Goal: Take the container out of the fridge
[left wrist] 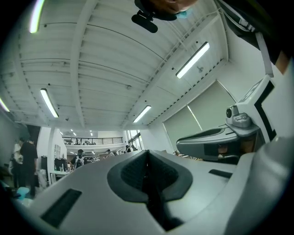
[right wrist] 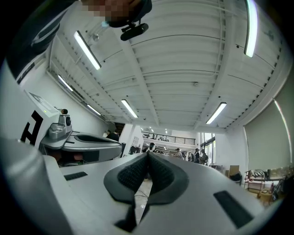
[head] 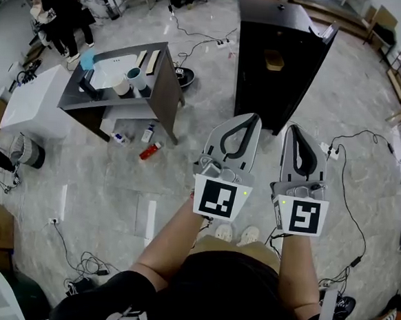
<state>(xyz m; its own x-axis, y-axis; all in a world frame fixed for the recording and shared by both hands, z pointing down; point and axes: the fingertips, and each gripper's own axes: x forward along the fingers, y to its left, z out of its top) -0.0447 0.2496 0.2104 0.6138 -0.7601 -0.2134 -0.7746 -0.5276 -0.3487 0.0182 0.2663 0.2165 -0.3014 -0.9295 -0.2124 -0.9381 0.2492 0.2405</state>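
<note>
Ahead in the head view, the fridge (head: 278, 51) stands well apart from left tongs (head: 247, 121) and right tongs (head: 294, 132); container not visible. Left gripper view: jaws together, empty; right gripper view: likewise. Approach step, I'd say: next, walk up and open it.

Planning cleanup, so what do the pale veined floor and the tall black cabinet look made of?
Pale veined floor: polished stone or marble-look tile, judging by the grey veining. Tall black cabinet: probably painted metal or laminate; its faces look flat, dark and matte.
</note>
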